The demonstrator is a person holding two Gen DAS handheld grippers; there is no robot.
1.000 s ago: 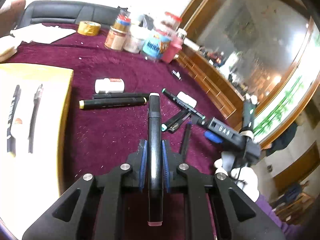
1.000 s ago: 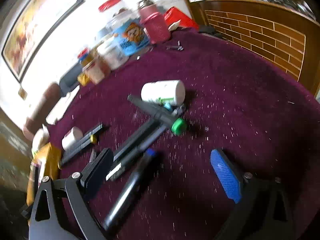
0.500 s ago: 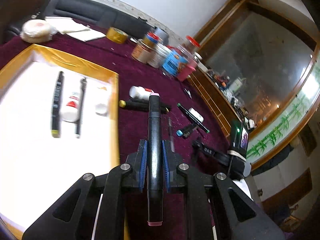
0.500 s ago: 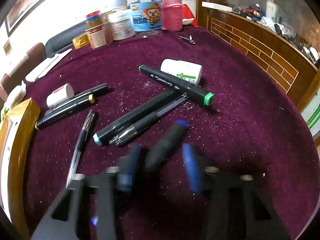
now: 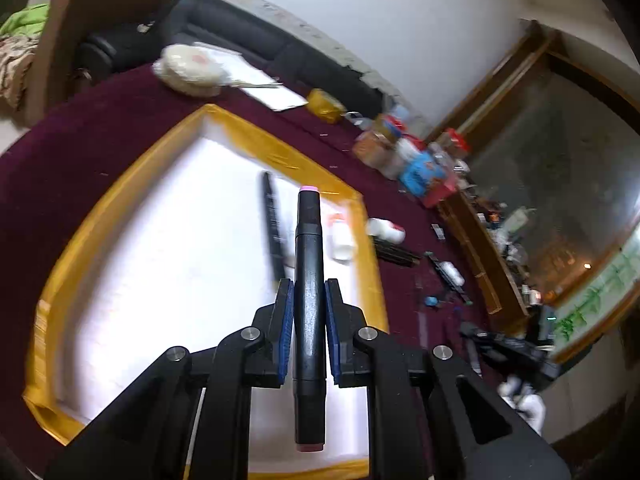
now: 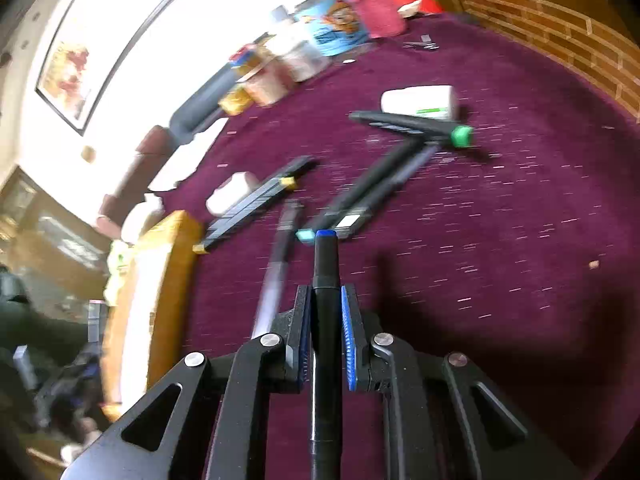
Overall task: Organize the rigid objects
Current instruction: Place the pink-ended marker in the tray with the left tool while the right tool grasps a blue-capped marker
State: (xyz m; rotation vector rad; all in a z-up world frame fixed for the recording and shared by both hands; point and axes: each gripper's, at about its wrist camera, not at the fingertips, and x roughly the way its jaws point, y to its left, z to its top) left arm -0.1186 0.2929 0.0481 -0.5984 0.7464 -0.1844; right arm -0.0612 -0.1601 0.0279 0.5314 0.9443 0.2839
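Note:
My left gripper (image 5: 308,296) is shut on a black marker with pink caps (image 5: 308,264) and holds it above the white tray with a yellow rim (image 5: 140,280). A black pen (image 5: 272,224) and a small white bottle (image 5: 340,236) lie in the tray. My right gripper (image 6: 326,308) is shut on a black marker with a blue cap (image 6: 326,280), lifted over the maroon tablecloth (image 6: 500,220). Several markers lie ahead: a green-capped one (image 6: 416,126), a teal-capped one (image 6: 360,196), a yellow-capped one (image 6: 256,208), and a blurred pen (image 6: 276,268). Two white bottles (image 6: 420,100) (image 6: 232,196) lie among them.
Jars and tins (image 6: 320,32) and a pink container (image 6: 376,8) stand at the table's far edge. A yellow tape roll (image 5: 324,104), papers (image 5: 264,84) and a wrapped white disc (image 5: 188,68) lie beyond the tray. The tray rim (image 6: 168,280) is left of my right gripper.
My left gripper carried the pink-capped marker leftward from over the cloth to over the tray. My right gripper closed on the blue-capped marker and lifted it off the cloth.

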